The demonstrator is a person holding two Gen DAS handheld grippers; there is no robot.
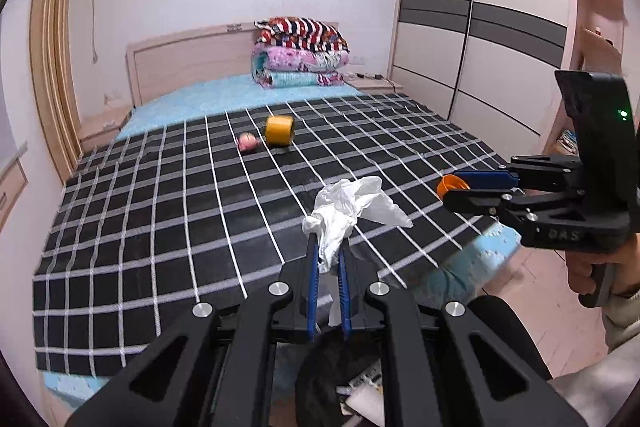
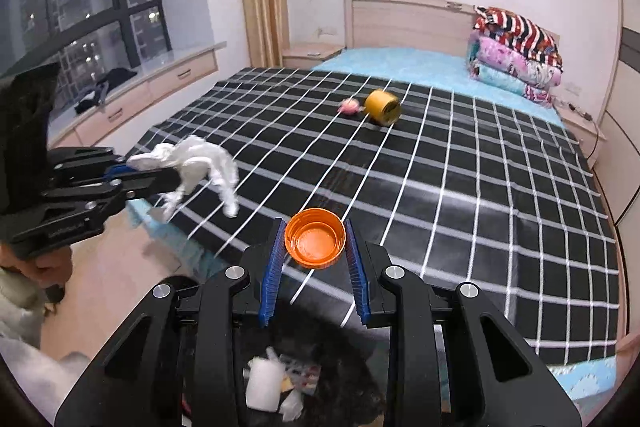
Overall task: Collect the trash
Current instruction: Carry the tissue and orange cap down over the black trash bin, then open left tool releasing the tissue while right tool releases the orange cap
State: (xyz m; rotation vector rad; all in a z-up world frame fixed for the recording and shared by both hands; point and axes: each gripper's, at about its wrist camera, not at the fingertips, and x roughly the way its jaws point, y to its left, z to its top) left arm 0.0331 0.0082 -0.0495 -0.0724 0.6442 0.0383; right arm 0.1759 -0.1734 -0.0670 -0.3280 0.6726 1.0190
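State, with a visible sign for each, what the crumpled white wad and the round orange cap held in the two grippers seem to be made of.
Crumpled white wad: thin, matte tissue paper, probably; it creases softly and hangs limp from the left gripper.
Round orange cap: moulded plastic, likely; smooth glossy inside, ribbed rim, keeps its shape in the right gripper.

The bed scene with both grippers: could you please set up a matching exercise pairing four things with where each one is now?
Things:
1. white tissue
2. orange bottle cap
3. yellow tape roll
4. folded quilts

Places:
A. stacked by the headboard
B. clamped in the right gripper
C. lying mid-bed on the checked cover
D. clamped in the left gripper

Pairs: 1-D, 2-B, 3-C, 4-A
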